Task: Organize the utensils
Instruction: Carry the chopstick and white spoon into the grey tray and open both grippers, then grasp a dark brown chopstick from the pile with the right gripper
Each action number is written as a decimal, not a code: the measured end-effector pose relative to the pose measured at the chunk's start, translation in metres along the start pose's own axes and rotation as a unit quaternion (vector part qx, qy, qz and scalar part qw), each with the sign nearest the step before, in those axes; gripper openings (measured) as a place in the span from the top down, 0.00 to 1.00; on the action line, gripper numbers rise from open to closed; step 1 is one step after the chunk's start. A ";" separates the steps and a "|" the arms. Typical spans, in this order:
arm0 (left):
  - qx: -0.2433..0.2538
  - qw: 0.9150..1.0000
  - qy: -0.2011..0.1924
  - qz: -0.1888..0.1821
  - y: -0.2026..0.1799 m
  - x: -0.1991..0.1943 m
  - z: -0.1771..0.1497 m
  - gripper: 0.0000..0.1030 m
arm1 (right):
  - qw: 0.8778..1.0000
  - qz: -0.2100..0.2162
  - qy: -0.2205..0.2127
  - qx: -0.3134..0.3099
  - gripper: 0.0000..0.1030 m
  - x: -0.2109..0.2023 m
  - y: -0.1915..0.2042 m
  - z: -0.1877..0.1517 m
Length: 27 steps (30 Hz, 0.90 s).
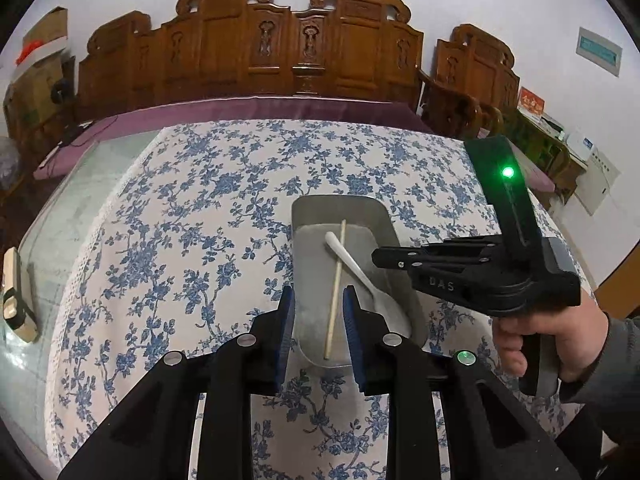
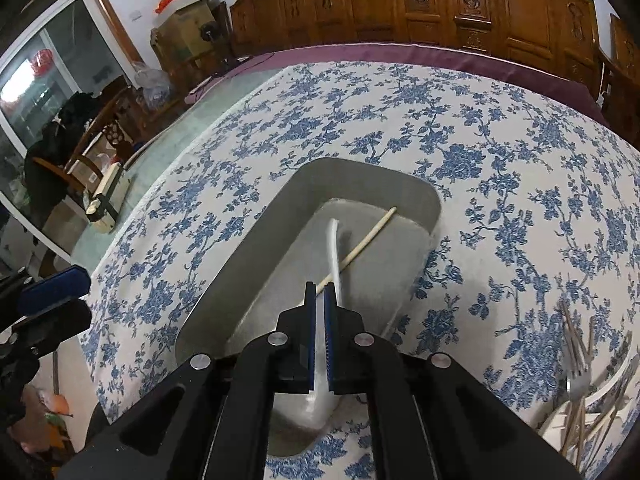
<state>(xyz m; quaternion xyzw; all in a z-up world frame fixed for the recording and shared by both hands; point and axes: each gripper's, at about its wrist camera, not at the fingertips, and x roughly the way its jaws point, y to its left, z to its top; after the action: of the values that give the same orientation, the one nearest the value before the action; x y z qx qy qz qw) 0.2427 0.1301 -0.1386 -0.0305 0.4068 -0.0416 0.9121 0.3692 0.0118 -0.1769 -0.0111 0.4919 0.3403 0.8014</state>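
Overhead, a table spread with a blue-flowered cloth (image 1: pixel 180 220) carries a long steel tray (image 1: pixel 308 216) at its middle, where one wooden chopstick (image 1: pixel 335 288) and a white plastic spoon (image 1: pixel 352 268) lie crossed on the tray floor. At the table's right edge, seen from the right wrist camera, a heap of unsorted utensils (image 2: pixel 588 380), chopsticks and a fork among them, waits well apart from the tray. The right gripper (image 2: pixel 320 304) hangs over the tray's near end, its blue pads drawn nearly together with a white strip between them; whether they clasp the spoon or merely frame it from above cannot be told. The left gripper (image 1: pixel 318 300) hovers released above the tray, holding nothing. Placing well appears to call for setting the spoon flat and lengthwise, then parting the pads fully before rising, so that nothing catches the chopstick and drags it askew.
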 end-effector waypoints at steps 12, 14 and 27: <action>0.020 0.999 -0.003 -0.029 -0.053 -0.005 -0.003 0.64 | 0.998 -0.026 -0.054 0.004 0.94 -0.116 -0.047 -0.048; 0.024 0.999 -0.001 -0.035 -0.065 -0.003 -0.003 0.63 | 0.998 -0.043 -0.056 0.003 0.94 -0.134 -0.060 -0.062; 0.057 0.996 0.021 -0.068 -0.145 0.026 0.002 0.62 | 0.993 -0.097 -0.042 0.050 0.77 -0.178 -0.153 -0.125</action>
<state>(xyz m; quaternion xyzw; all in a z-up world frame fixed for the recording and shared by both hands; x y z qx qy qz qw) 0.2540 -0.0164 -0.1439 -0.0046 0.4199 -0.1271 0.8986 0.3063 -0.2450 -0.1481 -0.0042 0.4707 0.2357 0.8502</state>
